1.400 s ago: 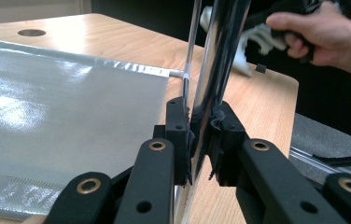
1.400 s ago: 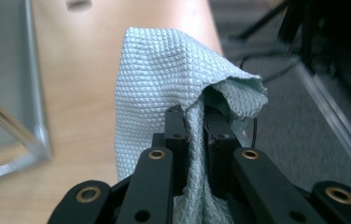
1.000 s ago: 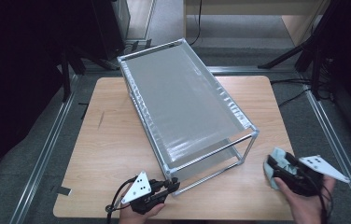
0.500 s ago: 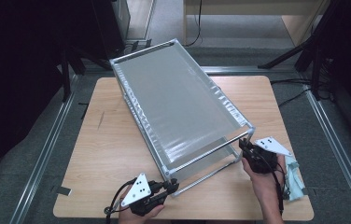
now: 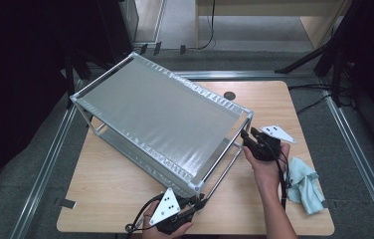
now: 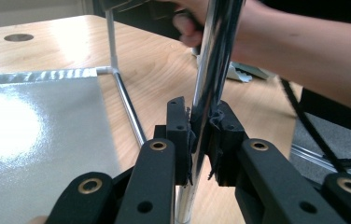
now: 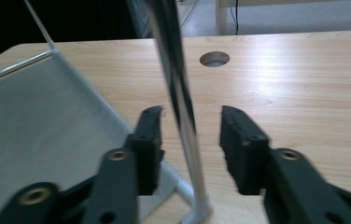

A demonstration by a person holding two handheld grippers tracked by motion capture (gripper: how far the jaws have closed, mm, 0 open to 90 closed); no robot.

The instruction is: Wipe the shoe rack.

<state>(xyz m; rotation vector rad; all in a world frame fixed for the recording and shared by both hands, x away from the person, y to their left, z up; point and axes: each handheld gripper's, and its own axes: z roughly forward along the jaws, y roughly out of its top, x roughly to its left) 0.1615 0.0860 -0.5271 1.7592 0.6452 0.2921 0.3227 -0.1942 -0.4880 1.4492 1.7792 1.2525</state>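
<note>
A silver two-tier metal rack stands askew on the wooden table. My left gripper is at its nearest corner, shut on the chrome corner post; the pads squeeze the post on both sides. My right gripper is at the rack's right corner. There the jaws have just been opening; a second post stands between the pads without touching either.
A light blue cloth lies on the table by the right forearm. A round cable hole sits in the tabletop behind the rack. Metal floor rails run along both sides of the table.
The right hand came in from the table's right edge to the rack's right corner post, leaving the cloth behind. The rack has turned, its far end swinging left. The left gripper keeps its hold.
</note>
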